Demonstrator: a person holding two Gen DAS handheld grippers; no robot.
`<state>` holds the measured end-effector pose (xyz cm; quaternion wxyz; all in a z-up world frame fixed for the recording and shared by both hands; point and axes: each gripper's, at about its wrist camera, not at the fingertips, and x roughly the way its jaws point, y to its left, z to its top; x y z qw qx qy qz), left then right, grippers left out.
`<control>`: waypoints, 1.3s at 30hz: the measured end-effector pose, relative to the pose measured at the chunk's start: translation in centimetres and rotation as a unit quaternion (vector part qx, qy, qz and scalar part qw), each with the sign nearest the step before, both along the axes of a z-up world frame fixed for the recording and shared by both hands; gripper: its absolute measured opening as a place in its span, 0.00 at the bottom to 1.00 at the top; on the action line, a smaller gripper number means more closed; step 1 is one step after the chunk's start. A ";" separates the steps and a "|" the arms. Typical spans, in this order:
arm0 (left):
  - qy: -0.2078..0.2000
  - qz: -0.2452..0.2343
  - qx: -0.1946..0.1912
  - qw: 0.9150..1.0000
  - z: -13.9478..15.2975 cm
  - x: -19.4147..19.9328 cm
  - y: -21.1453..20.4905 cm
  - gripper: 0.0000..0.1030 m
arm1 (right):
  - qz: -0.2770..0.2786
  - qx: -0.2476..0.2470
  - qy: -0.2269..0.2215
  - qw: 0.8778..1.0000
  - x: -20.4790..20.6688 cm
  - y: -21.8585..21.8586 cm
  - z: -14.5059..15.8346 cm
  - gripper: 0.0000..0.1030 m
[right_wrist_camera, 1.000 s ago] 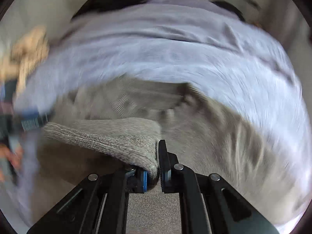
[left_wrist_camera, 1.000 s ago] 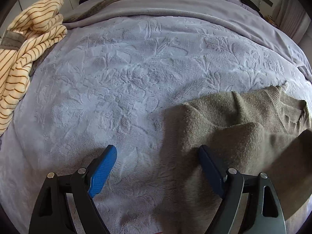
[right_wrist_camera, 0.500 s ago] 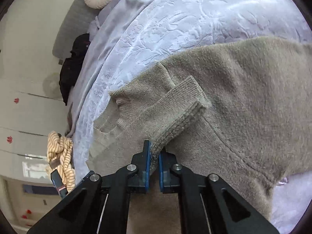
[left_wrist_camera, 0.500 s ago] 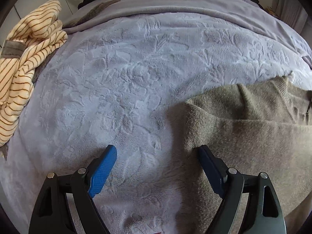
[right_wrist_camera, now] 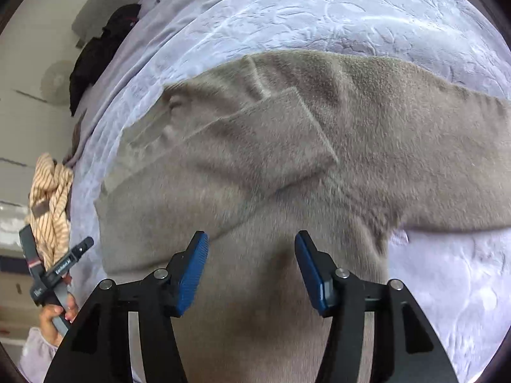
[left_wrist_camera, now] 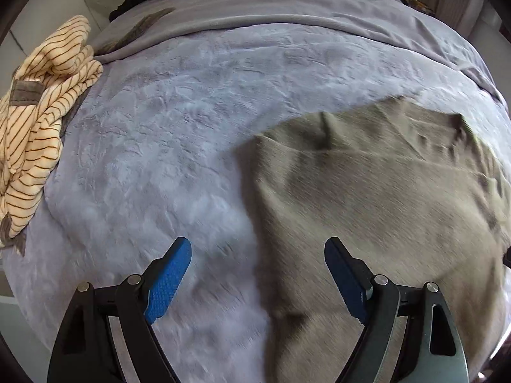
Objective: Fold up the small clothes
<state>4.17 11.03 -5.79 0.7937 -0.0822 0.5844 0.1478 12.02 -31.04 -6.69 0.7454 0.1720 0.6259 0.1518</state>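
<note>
A taupe knit sweater point(right_wrist_camera: 319, 146) lies flat on the lilac bed cover point(right_wrist_camera: 367, 9). One sleeve point(right_wrist_camera: 265, 146) is folded across its chest and lies loose there. My right gripper point(right_wrist_camera: 251, 249) hovers just above the sweater's body, its jaws opening with nothing between the blue pads. In the left wrist view the same sweater point(left_wrist_camera: 367, 198) fills the right half. My left gripper point(left_wrist_camera: 257, 255) stands wide open above the sweater's left edge, one pad over the bed cover and the other over the knit, gripping nothing.
A cream striped garment point(left_wrist_camera: 38, 118) is heaped at the bed's left edge, seen too as the striped garment point(right_wrist_camera: 51, 204) in the right wrist view. Dark clothes point(right_wrist_camera: 95, 51) lie at the bed's far end. A hand point(right_wrist_camera: 54, 319) holds the left gripper's handle at lower left.
My right gripper let go of the sleeve, which now lies folded over the chest, and its jaws parted. The left gripper rose and shifted, still open.
</note>
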 end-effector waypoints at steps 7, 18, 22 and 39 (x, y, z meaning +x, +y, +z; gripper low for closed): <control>0.018 -0.062 -0.025 0.998 2.5 -1.9 -7.9 0.84 | 0.005 0.013 0.032 0.999 -4.4 0.0 1.1 0.59; 0.057 -0.116 -0.052 0.990 3.1 -3.1 -17.0 0.84 | -0.026 0.030 0.057 0.998 -8.5 -2.7 1.5 0.65; 0.072 -0.137 -0.051 0.987 3.0 -3.0 -19.9 0.84 | -0.039 0.037 0.062 0.997 -8.8 -4.5 1.3 0.65; 0.098 -0.183 -0.047 0.977 1.7 0.5 -29.1 0.84 | -0.145 0.092 0.069 0.983 -7.9 -15.8 -1.3 0.65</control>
